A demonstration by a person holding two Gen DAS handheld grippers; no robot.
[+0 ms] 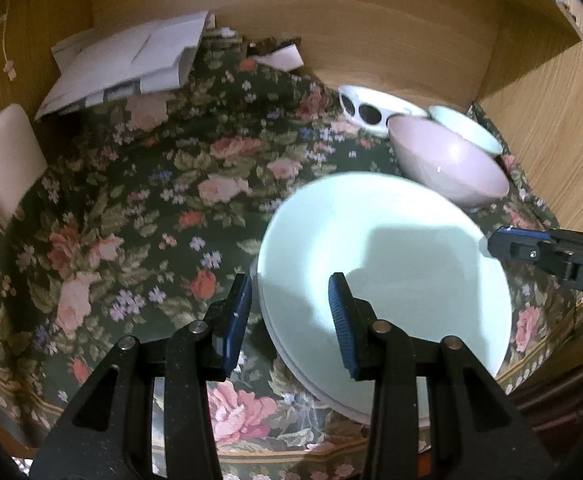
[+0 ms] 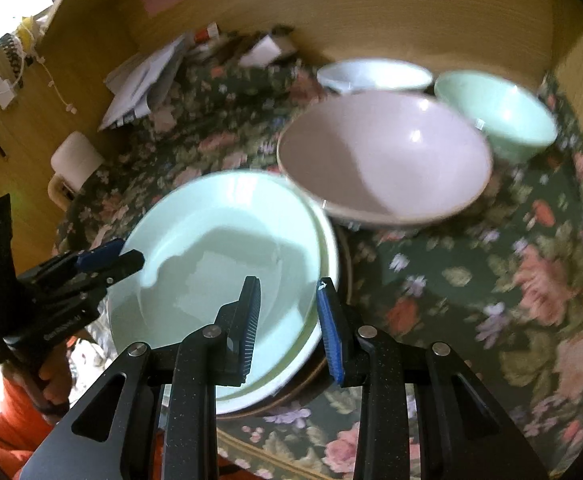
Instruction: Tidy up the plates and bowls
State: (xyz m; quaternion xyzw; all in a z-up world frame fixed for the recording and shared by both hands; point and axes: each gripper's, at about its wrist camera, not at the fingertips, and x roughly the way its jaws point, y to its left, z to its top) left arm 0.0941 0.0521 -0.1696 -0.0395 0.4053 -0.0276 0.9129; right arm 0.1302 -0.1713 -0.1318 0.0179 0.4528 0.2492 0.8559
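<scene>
Both grippers spread apart, nothing between fingers. Left gripper (image 1: 289,316) hangs over left rim of pale green plate (image 1: 383,276); its right pad sits above plate surface, left pad above tablecloth (image 1: 131,216), contact w/ plate cannot be confirmed. Right gripper (image 2: 289,328) straddles right edge of same plate (image 2: 219,264); left pad over plate, right pad outside rim.

Plate is top of a stack: at least one more pale plate under it, plus a darker rim showing beneath in right wrist view. Stack sits near front edge of table.

Pink bowl (image 2: 383,156) upright, just behind stack, overlapping its far rim in view; touching or not, cannot tell. Green bowl (image 2: 499,116) just beside pink bowl, right rear. White bowl w/ dark spots (image 1: 365,110) behind pink bowl, near wood wall.

Papers (image 1: 127,60) piled at far left corner. White cylinder obj (image 2: 76,158) at left table edge.
</scene>
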